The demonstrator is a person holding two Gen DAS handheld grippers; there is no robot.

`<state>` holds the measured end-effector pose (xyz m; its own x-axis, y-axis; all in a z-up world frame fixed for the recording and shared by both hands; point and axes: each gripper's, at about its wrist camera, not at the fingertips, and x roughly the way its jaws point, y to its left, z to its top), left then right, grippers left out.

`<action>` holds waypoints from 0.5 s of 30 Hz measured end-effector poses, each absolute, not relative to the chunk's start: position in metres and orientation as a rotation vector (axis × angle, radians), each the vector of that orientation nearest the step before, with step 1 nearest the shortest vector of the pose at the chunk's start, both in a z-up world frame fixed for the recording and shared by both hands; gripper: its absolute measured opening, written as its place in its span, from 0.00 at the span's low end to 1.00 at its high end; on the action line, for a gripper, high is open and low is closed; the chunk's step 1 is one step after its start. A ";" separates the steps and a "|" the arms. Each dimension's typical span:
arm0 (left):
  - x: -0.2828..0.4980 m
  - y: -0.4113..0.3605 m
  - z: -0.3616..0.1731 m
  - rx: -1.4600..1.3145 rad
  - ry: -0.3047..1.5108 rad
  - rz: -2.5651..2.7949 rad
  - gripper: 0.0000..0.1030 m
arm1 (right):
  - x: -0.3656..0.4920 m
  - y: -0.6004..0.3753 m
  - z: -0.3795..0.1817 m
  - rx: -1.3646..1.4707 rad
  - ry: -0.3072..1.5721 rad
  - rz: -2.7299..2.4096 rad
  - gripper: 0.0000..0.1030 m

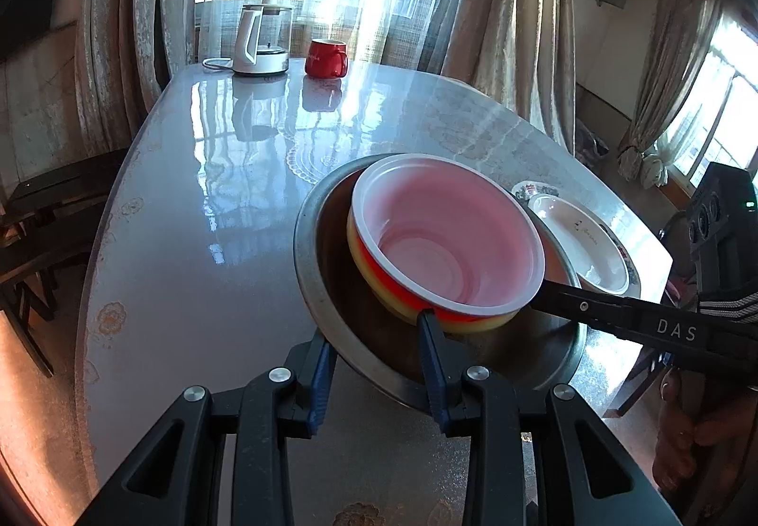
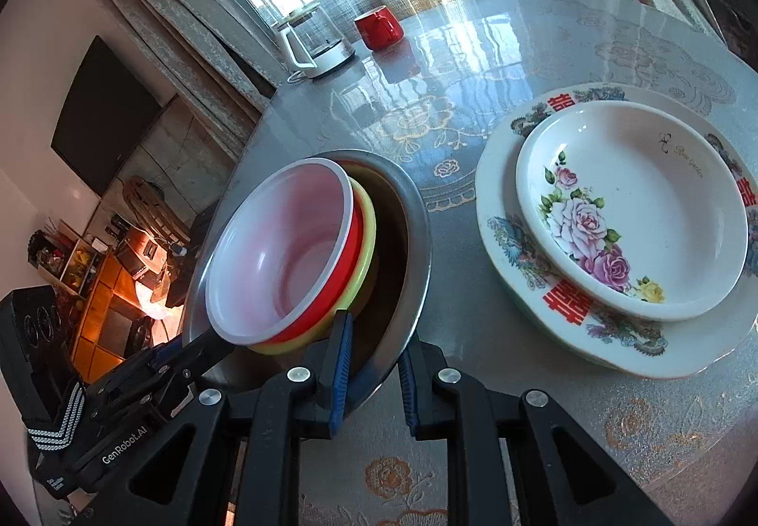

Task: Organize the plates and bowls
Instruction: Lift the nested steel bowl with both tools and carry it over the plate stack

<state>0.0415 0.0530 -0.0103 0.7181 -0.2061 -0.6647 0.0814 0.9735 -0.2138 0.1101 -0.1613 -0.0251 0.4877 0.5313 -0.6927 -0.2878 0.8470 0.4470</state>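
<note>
1. Location: a metal basin [image 1: 331,289] sits on the glossy desk [image 1: 199,194], holding nested plastic bowls [image 1: 450,241] tilted against its wall. Two ceramic plates [image 2: 630,213] lie stacked just beside it.
2. Left claw [image 1: 379,346]: fingers straddle the basin rim; whether they pinch it, I cannot tell.
3. Right claw [image 2: 374,365]: likewise astride the opposite rim; closure unclear.
4. Handling, judged: basin rigid, smooth, slippery; hold at the rim. Bowls light, thin, liable to shift. Plates glazed, heavy, breakable.
</note>
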 end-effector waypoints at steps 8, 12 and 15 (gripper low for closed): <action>0.043 0.047 0.012 -0.150 0.684 -0.163 0.33 | 0.107 -0.168 -0.006 0.304 0.870 0.521 0.18; 0.047 0.038 0.022 -0.133 0.653 -0.183 0.33 | 0.107 -0.177 0.004 0.315 0.837 0.509 0.18; 0.052 0.029 0.030 -0.123 0.630 -0.205 0.33 | 0.107 -0.187 0.011 0.326 0.811 0.494 0.18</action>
